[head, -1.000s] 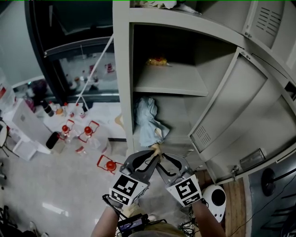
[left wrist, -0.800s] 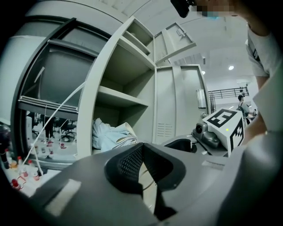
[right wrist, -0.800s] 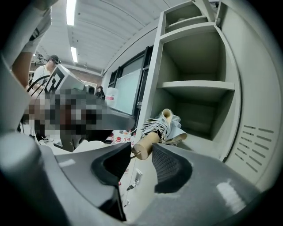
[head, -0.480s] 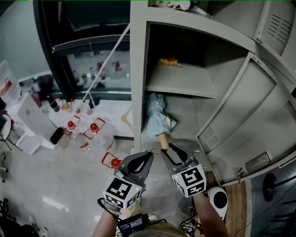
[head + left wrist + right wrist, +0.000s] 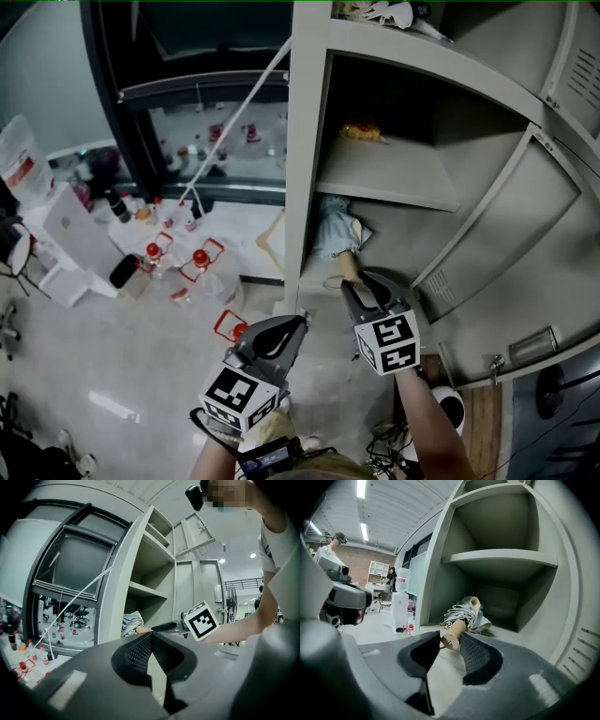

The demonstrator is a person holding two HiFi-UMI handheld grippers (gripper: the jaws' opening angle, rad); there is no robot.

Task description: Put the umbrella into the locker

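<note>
A pale blue folded umbrella lies on the lower shelf of the open grey locker. Its tan wooden handle points out toward me. My right gripper reaches into the locker mouth, and its jaws are closing on the end of the handle, which sits between the two pads. In the right gripper view the umbrella lies just ahead. My left gripper hangs outside the locker, left of the right one, shut with nothing in it.
The locker door stands open at the right. A yellow item lies on the upper shelf. Red-capped bottles stand on the floor at the left. A white round device sits by the locker's foot.
The left gripper let go of the umbrella handle, shut and drew back out of the locker mouth. The right gripper moved forward with the handle, carrying the umbrella deeper onto the shelf.
</note>
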